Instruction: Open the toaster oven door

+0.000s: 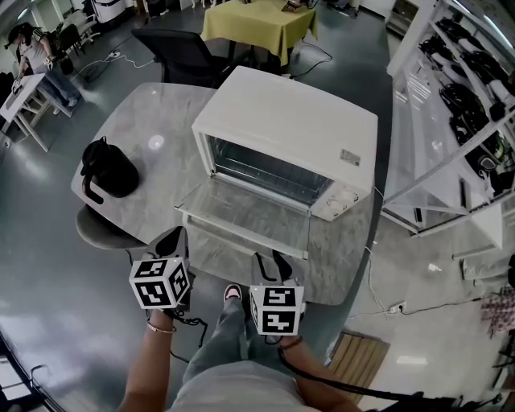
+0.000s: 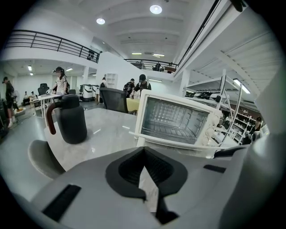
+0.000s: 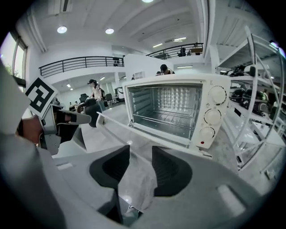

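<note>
The white toaster oven (image 1: 290, 129) stands on the marble table (image 1: 161, 121), its glass door (image 1: 245, 213) folded down flat toward me and the wire rack inside exposed. Both grippers hover at the table's near edge, short of the door. My left gripper (image 1: 175, 235) is off the door's left corner, its jaws meeting at the tips (image 2: 144, 150) with nothing held. My right gripper (image 1: 269, 261) is below the door's front edge, its jaws (image 3: 140, 152) apart and empty. The oven (image 2: 176, 118) and its open door (image 3: 116, 127) fill both gripper views.
A black jug (image 1: 107, 169) stands on the table's left side. A grey chair seat (image 1: 100, 229) tucks under the left edge. White shelving (image 1: 459, 105) rises at the right. A black office chair (image 1: 181, 56) and a yellow-covered table (image 1: 257, 24) lie beyond. A power cord (image 1: 374, 282) trails on the floor.
</note>
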Demonstrator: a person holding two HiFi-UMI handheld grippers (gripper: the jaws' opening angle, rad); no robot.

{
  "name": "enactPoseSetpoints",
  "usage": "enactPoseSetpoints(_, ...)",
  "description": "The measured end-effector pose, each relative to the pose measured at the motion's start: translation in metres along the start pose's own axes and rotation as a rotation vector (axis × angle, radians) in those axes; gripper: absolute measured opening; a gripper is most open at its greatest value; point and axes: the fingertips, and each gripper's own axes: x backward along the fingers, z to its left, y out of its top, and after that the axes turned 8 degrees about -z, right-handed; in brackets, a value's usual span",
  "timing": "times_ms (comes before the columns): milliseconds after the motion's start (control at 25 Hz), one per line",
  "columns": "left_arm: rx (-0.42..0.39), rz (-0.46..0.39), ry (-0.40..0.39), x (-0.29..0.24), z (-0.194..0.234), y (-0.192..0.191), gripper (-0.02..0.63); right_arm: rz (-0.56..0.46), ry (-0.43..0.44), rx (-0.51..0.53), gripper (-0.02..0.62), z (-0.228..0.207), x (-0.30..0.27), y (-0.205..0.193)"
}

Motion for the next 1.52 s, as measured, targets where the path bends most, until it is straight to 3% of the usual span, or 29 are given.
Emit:
enactPoseSetpoints(720,0.025,0.053,0.038,-0.003,0.018,-0.032,0.005,-0.031,-0.09,-0.173,0.16,0.0,-0.009,-0.046)
enactPoseSetpoints(1520,0.059,0.097,0.084,-0.018,0.046,-0.06,0.005,-0.104,-0.176,-0.186,0.16,0.001,-0.019,-0.078)
